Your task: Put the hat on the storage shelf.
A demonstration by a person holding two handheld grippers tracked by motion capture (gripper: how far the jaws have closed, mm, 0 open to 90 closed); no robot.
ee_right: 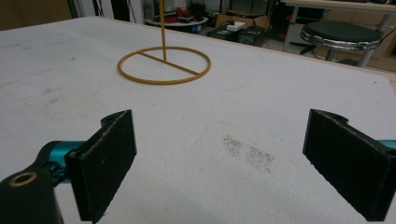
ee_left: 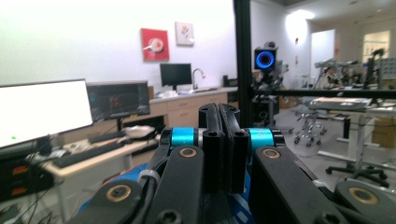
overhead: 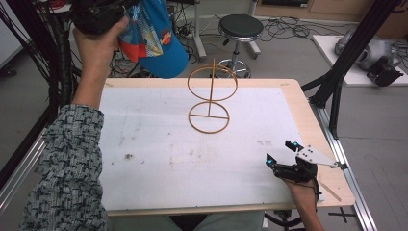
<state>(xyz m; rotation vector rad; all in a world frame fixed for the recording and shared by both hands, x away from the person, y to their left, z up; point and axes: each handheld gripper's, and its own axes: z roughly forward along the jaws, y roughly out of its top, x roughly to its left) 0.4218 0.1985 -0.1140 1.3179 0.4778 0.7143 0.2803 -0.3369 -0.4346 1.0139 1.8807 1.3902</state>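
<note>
While left gripper (overhead: 98,19) grips blue cap (overhead: 156,41) aloft, brim down-right, right gripper (overhead: 280,154) rests splayed.

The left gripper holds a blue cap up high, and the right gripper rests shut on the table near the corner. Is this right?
Not quite. The right gripper is open: the right gripper view shows its jaws wide apart over the bare table. The rest holds: in the high view the left gripper holds the blue cap up high.

The white table top (overhead: 159,159) lay bare and wide in front, so a hand could move there freely. Only the thin wire stand (overhead: 210,96) stood in the way, near the far edge.
</note>
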